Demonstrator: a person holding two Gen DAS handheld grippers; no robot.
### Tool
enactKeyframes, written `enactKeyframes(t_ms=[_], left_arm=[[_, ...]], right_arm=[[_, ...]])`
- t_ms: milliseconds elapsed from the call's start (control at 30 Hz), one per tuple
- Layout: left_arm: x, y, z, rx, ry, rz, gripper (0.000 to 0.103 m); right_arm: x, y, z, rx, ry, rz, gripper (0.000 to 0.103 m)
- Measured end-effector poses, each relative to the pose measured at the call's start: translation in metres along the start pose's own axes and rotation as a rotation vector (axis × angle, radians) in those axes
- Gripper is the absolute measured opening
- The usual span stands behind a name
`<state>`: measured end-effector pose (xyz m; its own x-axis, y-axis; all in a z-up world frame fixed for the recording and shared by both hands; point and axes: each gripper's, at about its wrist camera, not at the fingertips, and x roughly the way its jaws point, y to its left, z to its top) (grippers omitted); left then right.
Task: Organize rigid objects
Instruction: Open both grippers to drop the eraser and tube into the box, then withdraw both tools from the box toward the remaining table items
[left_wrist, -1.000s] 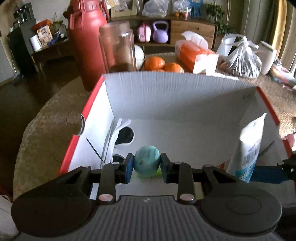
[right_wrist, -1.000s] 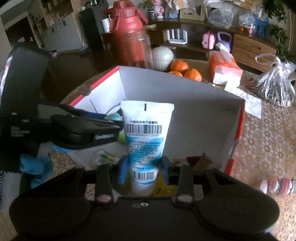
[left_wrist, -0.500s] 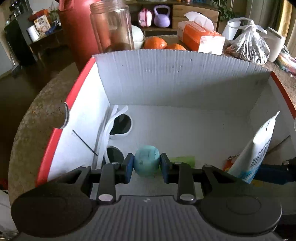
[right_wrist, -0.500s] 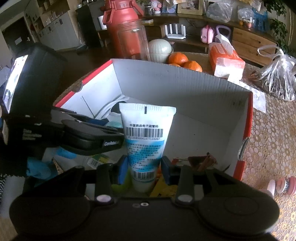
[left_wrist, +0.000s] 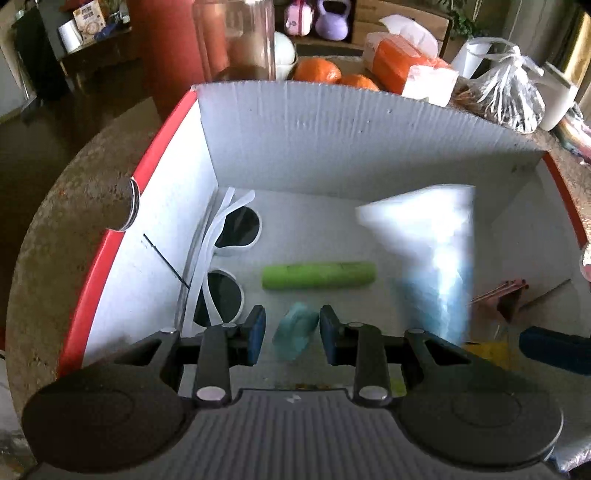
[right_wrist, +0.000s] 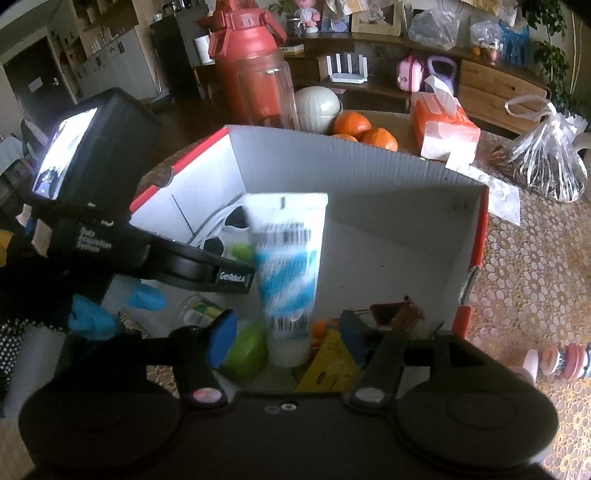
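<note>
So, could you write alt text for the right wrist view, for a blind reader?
The right gripper, whose jaws have just been opening, stands open around an upright white plastic tube with blue print, pads clear of it, in a white cardboard box with red edges. Behind it stand oranges and a tall red plastic bottle.

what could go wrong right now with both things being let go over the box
The tube stands blurred between the right gripper's just-opened jaws; it may topple onto the hair clip or green cylinder.
The teal ball, loose in the left gripper, could roll against the sunglasses.
</note>
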<state>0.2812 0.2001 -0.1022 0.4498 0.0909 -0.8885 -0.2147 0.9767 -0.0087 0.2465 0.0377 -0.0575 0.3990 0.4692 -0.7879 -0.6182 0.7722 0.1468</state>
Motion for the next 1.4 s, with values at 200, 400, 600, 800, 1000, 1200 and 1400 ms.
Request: enactKeyframes(t_ms=[200,400,600,800,1000,1200,1400], left_arm=[[-0.021,-0.005,-0.002,0.0,-0.061,0.001,0.064],[-0.044,-0.012,-0.007,0.017,-0.095,-0.009,0.064],[-0.072,-0.018,-0.014,0.04,-0.142,-0.015,0.064],[-0.101,-0.03,-0.023,0.071,-0.195,-0.025,0.066],[-0.127,-0.046,-0.033,0.106,-0.237,-0.051,0.075],[-0.149,-0.066,-0.044,0.139,-0.262,-0.083,0.075],[-0.163,-0.085,-0.053,0.163,-0.279,-0.116,0.084]], right_arm=[[-0.016,0.002,-0.003,-0.003,-0.02,0.002,0.066],[-0.035,0.003,-0.007,0.001,-0.051,0.004,0.077],[-0.056,0.001,-0.012,0.01,-0.083,0.009,0.084],[-0.079,-0.01,-0.024,0.038,-0.119,0.017,0.091],[-0.108,-0.025,-0.039,0.067,-0.163,0.019,0.096],[-0.143,-0.04,-0.054,0.088,-0.232,0.005,0.102],[-0.169,-0.055,-0.068,0.107,-0.289,-0.021,0.103]])
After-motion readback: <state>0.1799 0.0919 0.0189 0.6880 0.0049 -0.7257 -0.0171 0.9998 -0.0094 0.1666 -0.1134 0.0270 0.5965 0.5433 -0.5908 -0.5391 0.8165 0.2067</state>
